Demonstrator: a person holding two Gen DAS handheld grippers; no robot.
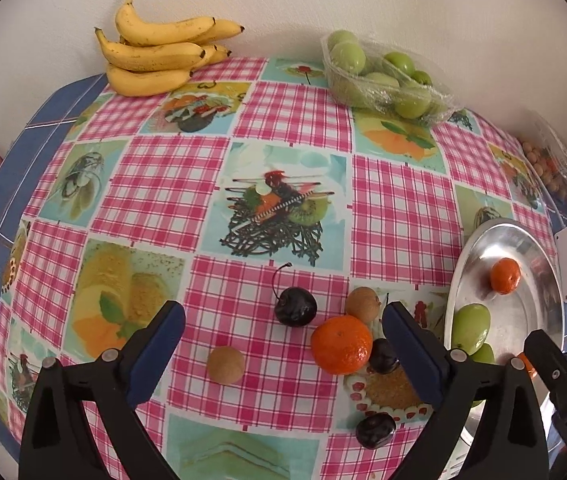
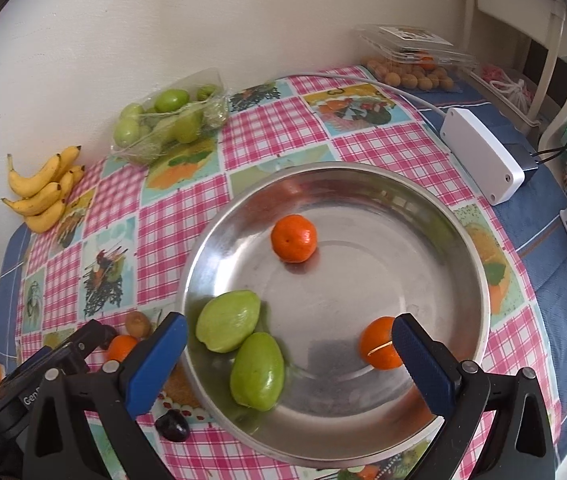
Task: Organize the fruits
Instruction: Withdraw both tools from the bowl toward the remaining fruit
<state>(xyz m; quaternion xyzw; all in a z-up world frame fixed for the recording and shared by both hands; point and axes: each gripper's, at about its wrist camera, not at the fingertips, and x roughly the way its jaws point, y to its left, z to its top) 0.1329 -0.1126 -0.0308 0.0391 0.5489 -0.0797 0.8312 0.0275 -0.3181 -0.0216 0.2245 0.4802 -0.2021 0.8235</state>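
We see the left gripper point(image 1: 283, 336) spread wide and empty above a cherry point(image 1: 295, 306) and a tangerine point(image 1: 341, 344) on the tablecloth point(image 1: 163, 184). The right gripper point(image 2: 289, 344), also wide and empty, hovers over the steel bowl point(image 2: 363, 184), which holds 2 green fruits point(image 2: 243, 344) and 2 tangerines.

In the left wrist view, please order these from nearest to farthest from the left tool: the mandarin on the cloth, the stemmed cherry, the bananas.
1. Mandarin on the cloth, beside the right finger of the left tool.
2. Stemmed cherry, centre, just beyond.
3. Bananas, far left, by the wall.
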